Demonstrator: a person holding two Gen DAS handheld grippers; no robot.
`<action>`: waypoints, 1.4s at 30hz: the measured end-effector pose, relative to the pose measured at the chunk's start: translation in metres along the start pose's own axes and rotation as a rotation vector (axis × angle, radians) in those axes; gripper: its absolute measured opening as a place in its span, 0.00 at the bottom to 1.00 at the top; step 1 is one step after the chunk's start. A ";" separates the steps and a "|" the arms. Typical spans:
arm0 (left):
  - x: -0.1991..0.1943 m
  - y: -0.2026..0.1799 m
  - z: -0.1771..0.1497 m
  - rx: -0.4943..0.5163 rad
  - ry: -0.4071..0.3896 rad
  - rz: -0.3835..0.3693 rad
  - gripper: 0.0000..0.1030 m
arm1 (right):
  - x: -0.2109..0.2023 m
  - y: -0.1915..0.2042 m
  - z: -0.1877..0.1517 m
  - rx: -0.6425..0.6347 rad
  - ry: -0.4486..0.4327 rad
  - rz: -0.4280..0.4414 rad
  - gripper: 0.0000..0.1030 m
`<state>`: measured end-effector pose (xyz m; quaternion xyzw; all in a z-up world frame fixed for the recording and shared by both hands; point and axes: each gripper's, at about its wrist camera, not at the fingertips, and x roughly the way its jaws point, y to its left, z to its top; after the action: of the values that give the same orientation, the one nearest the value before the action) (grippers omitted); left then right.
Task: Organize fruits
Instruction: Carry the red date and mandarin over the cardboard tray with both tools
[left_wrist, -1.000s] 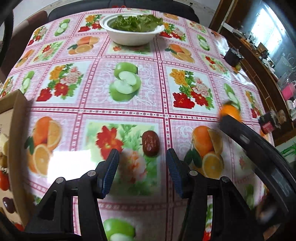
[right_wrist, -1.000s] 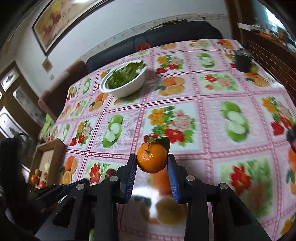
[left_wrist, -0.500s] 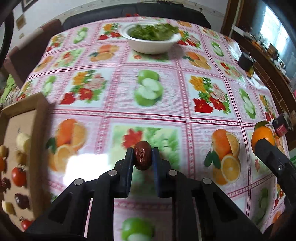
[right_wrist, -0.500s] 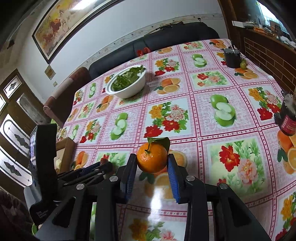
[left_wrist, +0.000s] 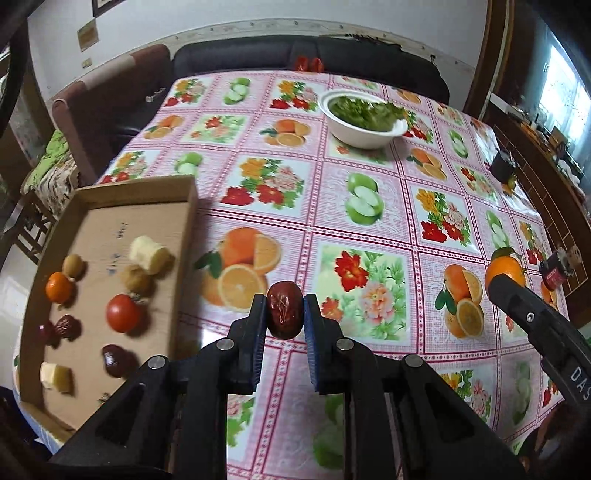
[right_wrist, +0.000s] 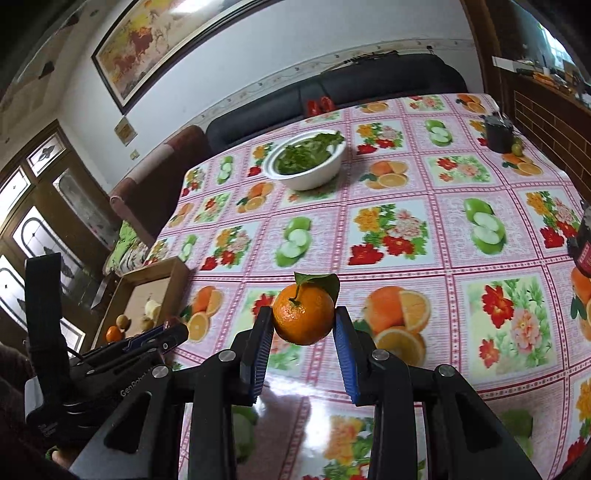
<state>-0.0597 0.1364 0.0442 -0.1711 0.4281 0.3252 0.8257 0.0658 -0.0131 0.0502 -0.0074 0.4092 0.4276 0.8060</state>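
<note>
My left gripper (left_wrist: 284, 314) is shut on a dark red date (left_wrist: 284, 310) and holds it above the fruit-print tablecloth, just right of a cardboard tray (left_wrist: 184, 236). The tray holds several fruits: a tomato (left_wrist: 123, 313), a small orange (left_wrist: 58, 287), dates and banana pieces. My right gripper (right_wrist: 303, 325) is shut on a tangerine with a green leaf (right_wrist: 303, 316), held above the table. The tangerine also shows in the left wrist view (left_wrist: 504, 268) at the far right. The tray shows in the right wrist view (right_wrist: 147, 291) at the left.
A white bowl of greens (left_wrist: 364, 118) stands at the back of the table (left_wrist: 332, 206). A dark cup (right_wrist: 498, 134) stands at the far right edge, and a dark jar (right_wrist: 583, 243) near the right edge. A sofa runs behind the table.
My left gripper closed on the date, lifted it and swung left, bringing the tray further into view. My right gripper rose a little with the tangerine still held.
</note>
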 end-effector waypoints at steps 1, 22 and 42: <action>-0.004 0.002 -0.001 0.000 -0.008 0.004 0.16 | -0.001 0.004 0.000 -0.007 -0.001 0.003 0.33; -0.039 0.066 -0.022 -0.075 -0.070 0.076 0.16 | -0.008 0.077 -0.012 -0.125 0.010 0.081 0.33; -0.042 0.118 -0.033 -0.154 -0.053 0.107 0.16 | 0.004 0.110 -0.020 -0.182 0.049 0.120 0.33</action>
<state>-0.1777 0.1875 0.0597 -0.2025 0.3883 0.4052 0.8025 -0.0229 0.0523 0.0717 -0.0667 0.3879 0.5101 0.7648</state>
